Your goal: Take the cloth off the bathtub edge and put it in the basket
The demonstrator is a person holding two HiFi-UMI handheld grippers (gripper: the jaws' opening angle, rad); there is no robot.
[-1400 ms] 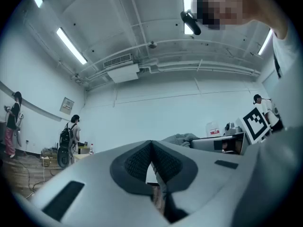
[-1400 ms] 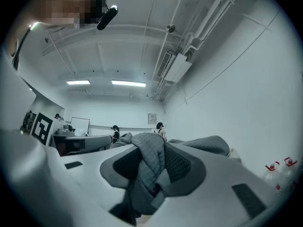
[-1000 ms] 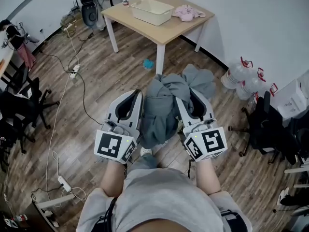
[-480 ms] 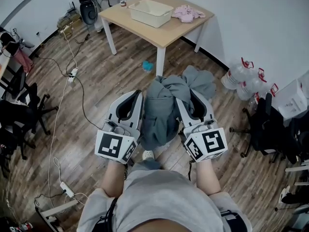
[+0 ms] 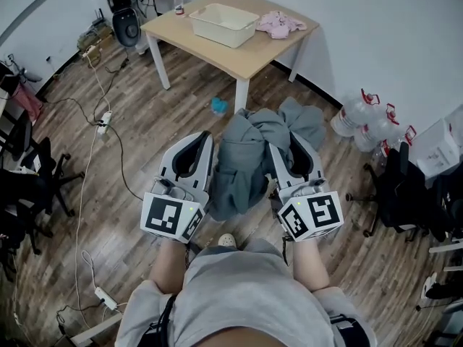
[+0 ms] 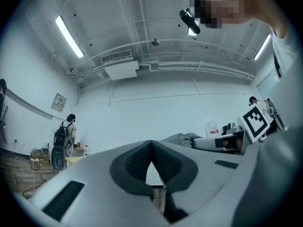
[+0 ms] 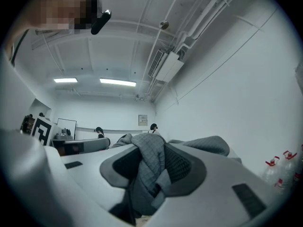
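Note:
A grey quilted cloth (image 5: 246, 161) hangs in front of me between the two grippers, above the wood floor. My right gripper (image 5: 289, 139) is shut on it; in the right gripper view the cloth (image 7: 152, 151) is bunched between the pads and drapes down over them. My left gripper (image 5: 205, 137) is beside the cloth at its left, shut with nothing in it; its pads (image 6: 165, 162) meet at the tips. The white basket (image 5: 224, 24) stands on a wooden table (image 5: 249, 53) ahead. No bathtub is in view.
A pink cloth (image 5: 281, 24) lies on the table's far right and a bottle (image 5: 178, 3) on its far left. Water jugs (image 5: 362, 114) stand by the right wall. Office chairs (image 5: 29, 172) are at the left, cables (image 5: 101, 121) and a small blue object (image 5: 218, 106) on the floor.
The table, floor and chairs have shifted slightly left and nearer in the head view. Both grippers and the cloth keep the same pose in front of me.

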